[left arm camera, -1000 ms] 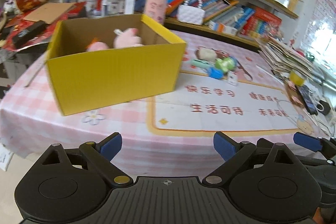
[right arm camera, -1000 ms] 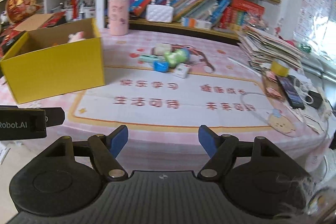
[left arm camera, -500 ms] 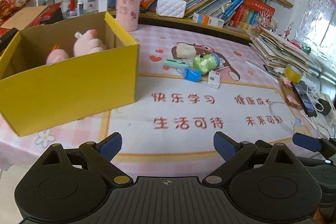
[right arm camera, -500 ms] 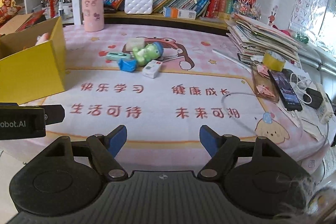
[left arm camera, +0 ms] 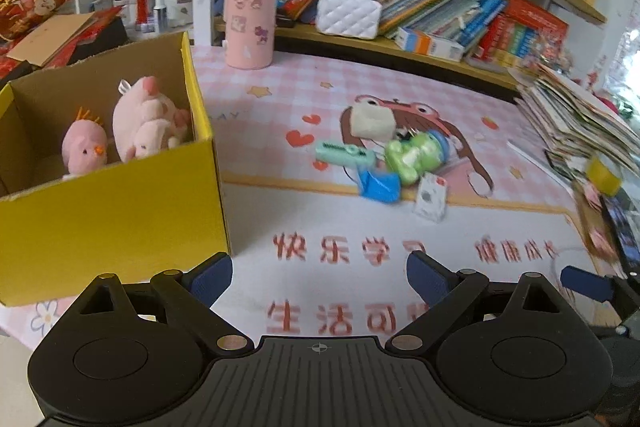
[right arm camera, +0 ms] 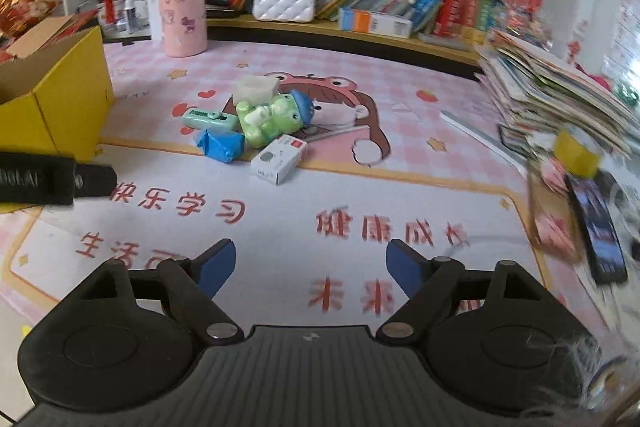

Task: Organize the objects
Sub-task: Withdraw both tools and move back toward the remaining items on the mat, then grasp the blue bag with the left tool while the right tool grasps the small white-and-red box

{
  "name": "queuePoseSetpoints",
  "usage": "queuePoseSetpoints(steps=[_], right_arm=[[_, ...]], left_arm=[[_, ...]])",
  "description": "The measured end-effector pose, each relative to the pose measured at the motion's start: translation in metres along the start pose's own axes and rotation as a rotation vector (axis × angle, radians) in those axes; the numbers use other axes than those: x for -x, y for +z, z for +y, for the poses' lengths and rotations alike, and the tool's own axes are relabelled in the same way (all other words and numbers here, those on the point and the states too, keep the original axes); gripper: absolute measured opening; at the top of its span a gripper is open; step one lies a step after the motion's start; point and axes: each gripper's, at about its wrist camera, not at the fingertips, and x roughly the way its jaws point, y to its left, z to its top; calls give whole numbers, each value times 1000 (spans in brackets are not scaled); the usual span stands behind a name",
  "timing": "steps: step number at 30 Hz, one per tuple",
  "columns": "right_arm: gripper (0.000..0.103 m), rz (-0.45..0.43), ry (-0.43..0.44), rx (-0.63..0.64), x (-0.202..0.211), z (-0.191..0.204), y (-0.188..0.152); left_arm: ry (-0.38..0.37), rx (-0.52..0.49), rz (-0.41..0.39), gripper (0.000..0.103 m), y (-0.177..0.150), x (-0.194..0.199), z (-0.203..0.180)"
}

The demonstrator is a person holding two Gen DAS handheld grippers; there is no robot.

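Two pink plush toys (left arm camera: 120,135) are held in the yellow box (left arm camera: 112,223); left tool (left arm camera: 319,277) gapes empty (right tool (right arm camera: 308,261) opening, empty).

1. The yellow box (left arm camera: 120,211) is matt cardboard.
2. The two pink toys (left arm camera: 128,135) inside look like soft fluffy cloth.
3. The green frog toy (right arm camera: 272,119) is shiny plastic.
4. The table mat (right arm camera: 280,223) looks smooth.
5. The white purse (left arm camera: 348,15) is quilted and glossy.
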Motion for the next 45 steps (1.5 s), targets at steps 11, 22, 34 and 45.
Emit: queuePoseSetpoints(steps=[11,22,34,45], right_arm=[[88,-33,122,125,-76,-12,41],[61,-8,280,169,-129,-9,59],[29,-4,215,56,-91,-50,45],[29,-14,207,-13,-59,-61,45]], left_arm=[[41,-7,-8,96,28,-22,-19],[64,-3,-1,96,39,-31,-29],[37,20,28,93,55,-88,-47],[90,-65,96,45,56,-142,-65]])
